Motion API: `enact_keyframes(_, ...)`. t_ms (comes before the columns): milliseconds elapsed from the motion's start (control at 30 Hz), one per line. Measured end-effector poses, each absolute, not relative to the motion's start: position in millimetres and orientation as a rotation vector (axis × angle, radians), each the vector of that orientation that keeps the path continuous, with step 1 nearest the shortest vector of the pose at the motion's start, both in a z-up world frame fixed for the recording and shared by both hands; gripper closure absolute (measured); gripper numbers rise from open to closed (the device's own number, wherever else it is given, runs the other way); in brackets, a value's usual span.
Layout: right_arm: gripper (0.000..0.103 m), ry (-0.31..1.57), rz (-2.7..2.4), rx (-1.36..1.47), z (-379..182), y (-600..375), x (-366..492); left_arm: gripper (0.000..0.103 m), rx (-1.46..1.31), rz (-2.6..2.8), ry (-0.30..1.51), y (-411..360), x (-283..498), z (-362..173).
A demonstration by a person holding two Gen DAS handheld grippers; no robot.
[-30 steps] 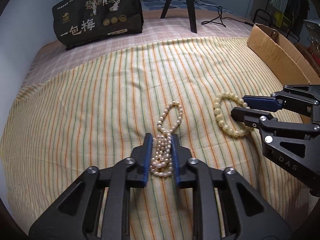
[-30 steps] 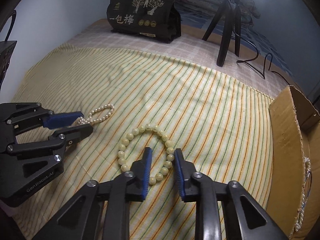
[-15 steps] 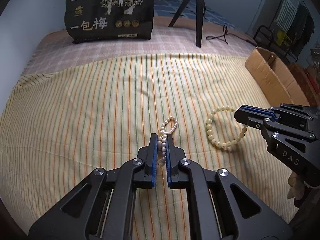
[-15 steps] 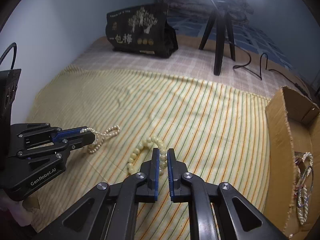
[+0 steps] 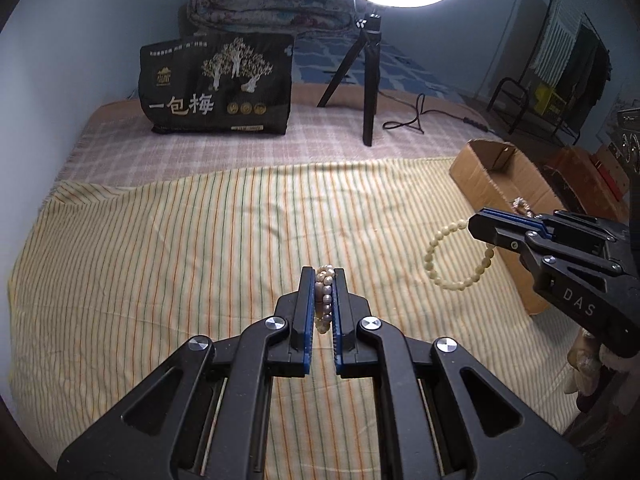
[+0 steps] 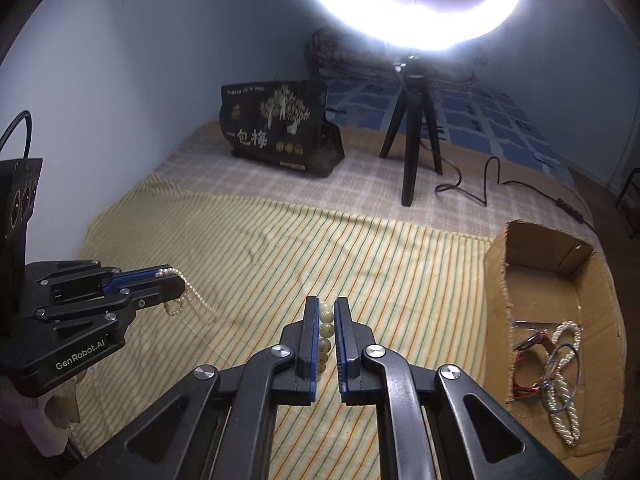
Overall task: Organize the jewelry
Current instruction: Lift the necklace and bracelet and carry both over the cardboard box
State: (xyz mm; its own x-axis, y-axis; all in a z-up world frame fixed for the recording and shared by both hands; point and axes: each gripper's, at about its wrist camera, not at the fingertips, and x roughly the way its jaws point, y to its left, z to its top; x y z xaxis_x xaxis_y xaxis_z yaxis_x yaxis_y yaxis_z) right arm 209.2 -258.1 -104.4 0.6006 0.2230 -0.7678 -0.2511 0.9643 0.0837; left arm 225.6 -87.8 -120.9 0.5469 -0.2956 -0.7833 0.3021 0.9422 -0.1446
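Observation:
My left gripper (image 5: 324, 274) is shut on a pink pearl strand (image 5: 324, 298), lifted above the striped yellow cloth (image 5: 200, 248). In the right wrist view that strand (image 6: 188, 294) dangles from the left gripper (image 6: 176, 284) at the left. My right gripper (image 6: 325, 304) is shut on a cream bead bracelet (image 6: 325, 334), also raised off the cloth (image 6: 400, 280). In the left wrist view the bracelet (image 5: 452, 256) hangs as a loop from the right gripper (image 5: 478, 226) beside the cardboard box (image 5: 496, 184).
The open cardboard box (image 6: 496, 300) at the right holds a white pearl necklace (image 6: 564, 376) and thin red and blue bangles (image 6: 536, 364). A black printed bag (image 5: 216, 88), a ring-light tripod (image 5: 368, 80) and its cable (image 5: 412, 116) stand at the back.
Both grippers closed on their jewelry and rose from the cloth. The pearl strand and the bead bracelet now hang in the air instead of lying flat.

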Motion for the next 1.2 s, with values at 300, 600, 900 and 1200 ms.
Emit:
enact_keyframes(300,0.098,0.813,0.229,-0.024,-73,-279,195,0.098,0.000,-0.387,0.880,-101,213,-96)
enact_keyframes(600,0.098,0.763,0.154,0.016,-52,-324,179,0.098,-0.009,-0.448,0.849,-136,206,-78)
enact_keyframes(900,0.098,0.737,0.073,0.075,-42,-377,173,0.098,0.005,-0.512,0.839,-184,207,-71)
enact_keyframes(1200,0.098,0.719,0.012,0.136,-39,-422,176,0.098,0.013,-0.572,0.834,-228,210,-68)
